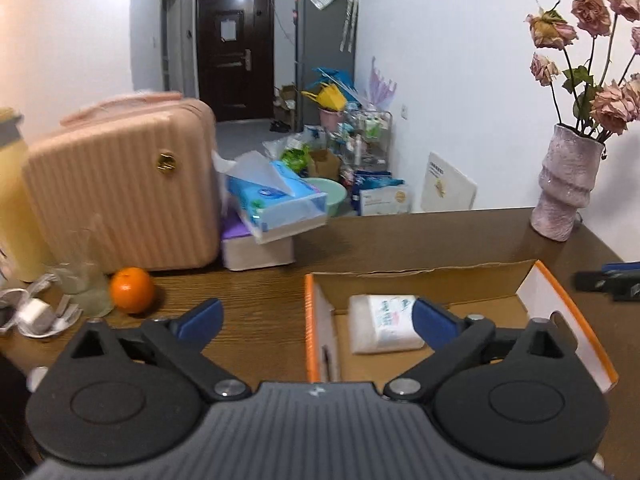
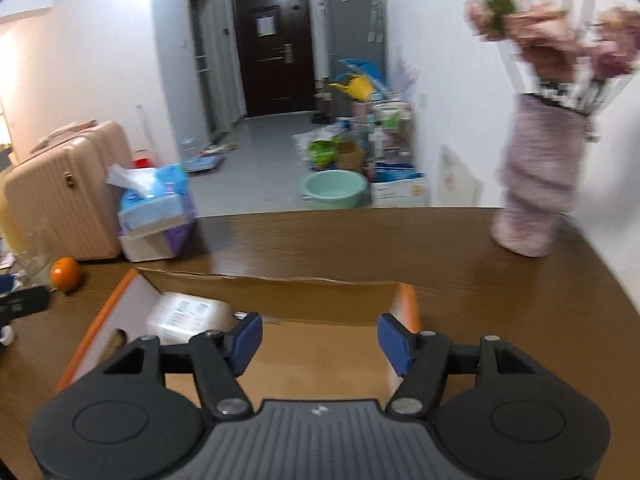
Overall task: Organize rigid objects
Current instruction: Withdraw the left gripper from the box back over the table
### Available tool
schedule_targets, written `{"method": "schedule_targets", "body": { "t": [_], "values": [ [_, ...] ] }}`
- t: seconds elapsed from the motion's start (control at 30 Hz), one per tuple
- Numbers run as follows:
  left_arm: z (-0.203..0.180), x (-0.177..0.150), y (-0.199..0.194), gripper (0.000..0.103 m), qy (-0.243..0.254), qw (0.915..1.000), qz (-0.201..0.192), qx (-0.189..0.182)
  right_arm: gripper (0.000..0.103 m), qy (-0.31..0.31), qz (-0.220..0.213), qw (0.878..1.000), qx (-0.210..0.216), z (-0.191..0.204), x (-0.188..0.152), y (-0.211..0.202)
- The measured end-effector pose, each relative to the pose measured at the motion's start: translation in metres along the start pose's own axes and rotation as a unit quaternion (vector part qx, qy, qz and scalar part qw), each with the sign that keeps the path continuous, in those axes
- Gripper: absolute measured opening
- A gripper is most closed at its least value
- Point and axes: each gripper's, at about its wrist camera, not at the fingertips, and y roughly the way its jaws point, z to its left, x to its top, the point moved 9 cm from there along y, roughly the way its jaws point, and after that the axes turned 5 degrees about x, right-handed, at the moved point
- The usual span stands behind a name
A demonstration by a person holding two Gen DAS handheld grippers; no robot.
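An open cardboard box [image 1: 568, 304] with orange edges sits on the brown table [image 1: 260, 292]. A white packet [image 1: 382, 322] lies flat in its left part. My left gripper [image 1: 320, 316] hangs wide open above the box's left wall, with nothing between its blue pads. In the right wrist view the same box [image 2: 408, 300] lies below my right gripper [image 2: 320, 340], which is open and empty over the box floor; the white packet [image 2: 184, 316] lies to its left. An orange [image 1: 132, 290] rests on the table left of the box.
A pink ribbed case [image 1: 120, 196] and stacked tissue packs [image 1: 276, 200] stand at the back left, with a glass [image 1: 86, 280] and a white charger [image 1: 36, 314] nearby. A pink vase of roses [image 1: 566, 188] stands back right. The other gripper's tip [image 1: 608, 280] shows at the right edge.
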Motion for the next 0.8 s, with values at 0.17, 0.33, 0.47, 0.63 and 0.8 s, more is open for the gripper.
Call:
{"method": "schedule_targets", "body": {
  "t": [0.17,0.33,0.47,0.63,0.8],
  "values": [
    [0.011,-0.021,-0.040,0.103,-0.026,0.9995,-0.016,-0.004,0.091,0.072,-0.050,0.996,0.008,-0.023,-0.022,-0.046],
    [0.008,-0.031,-0.073,0.103,0.001,0.9988,-0.049,0.006,0.091,0.079,-0.057,0.995,0.004,-0.019,-0.044,-0.067],
    [0.005,-0.036,-0.090,0.103,0.004,0.9983,-0.058,0.000,0.092,0.043,-0.067,0.997,-0.007,-0.008,-0.054,-0.088],
    [0.010,-0.051,-0.108,0.103,-0.016,0.9970,-0.074,0.015,0.095,0.021,-0.087,0.996,-0.012,0.005,-0.062,-0.114],
    [0.011,-0.087,-0.132,0.103,-0.009,0.9946,-0.101,0.024,0.098,0.004,-0.106,0.994,0.001,0.014,-0.088,-0.132]
  ]
}}
